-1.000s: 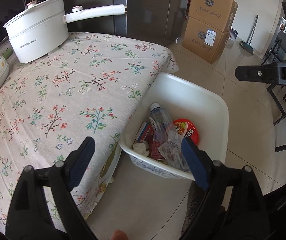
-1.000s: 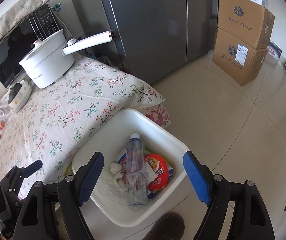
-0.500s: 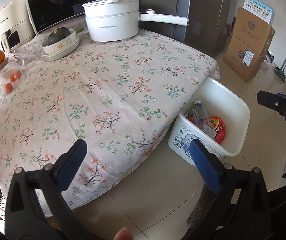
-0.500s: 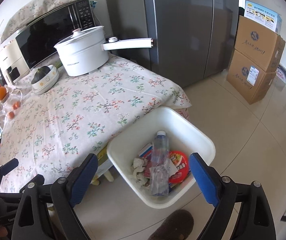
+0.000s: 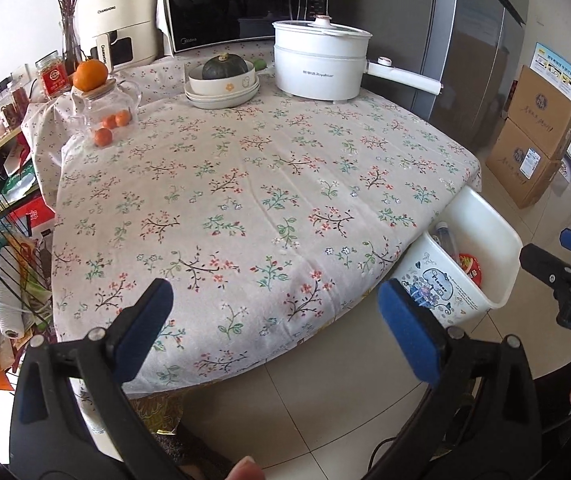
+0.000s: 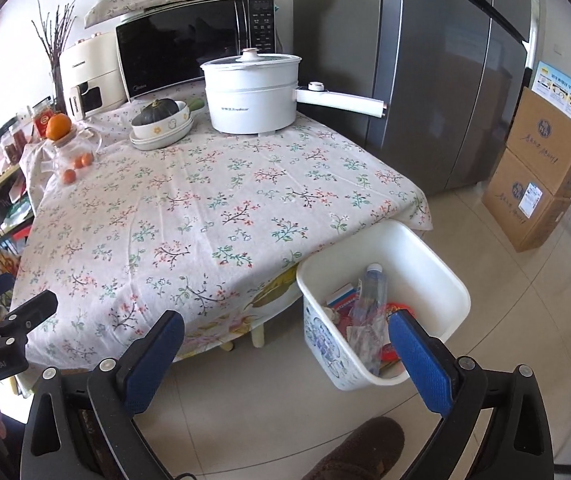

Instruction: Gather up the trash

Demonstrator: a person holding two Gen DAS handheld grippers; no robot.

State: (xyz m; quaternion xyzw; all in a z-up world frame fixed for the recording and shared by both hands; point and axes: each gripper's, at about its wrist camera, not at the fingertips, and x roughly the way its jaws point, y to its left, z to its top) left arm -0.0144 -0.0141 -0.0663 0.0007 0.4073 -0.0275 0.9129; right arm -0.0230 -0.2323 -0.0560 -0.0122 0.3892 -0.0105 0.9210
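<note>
1. Both grippers were drawn back from the white bin (image 6: 425,264); far more of the floral tablecloth (image 5: 245,184) was shown than a second earlier.
2. The left gripper (image 5: 273,328) and right gripper (image 6: 293,360) had just been opened wide, and nothing was seen between their jaws.
3. The trash, a plastic bottle (image 6: 369,292) and a red lid (image 5: 471,266) among it, was left in the bin beside the table.
4. Collection was judged all but finished; no litter was seen on the cloth.

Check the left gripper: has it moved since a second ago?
Yes. The left gripper has pulled back from the white bin, which sat between its pads and now lies small at the right beside the table. Jaws open, empty.
</note>
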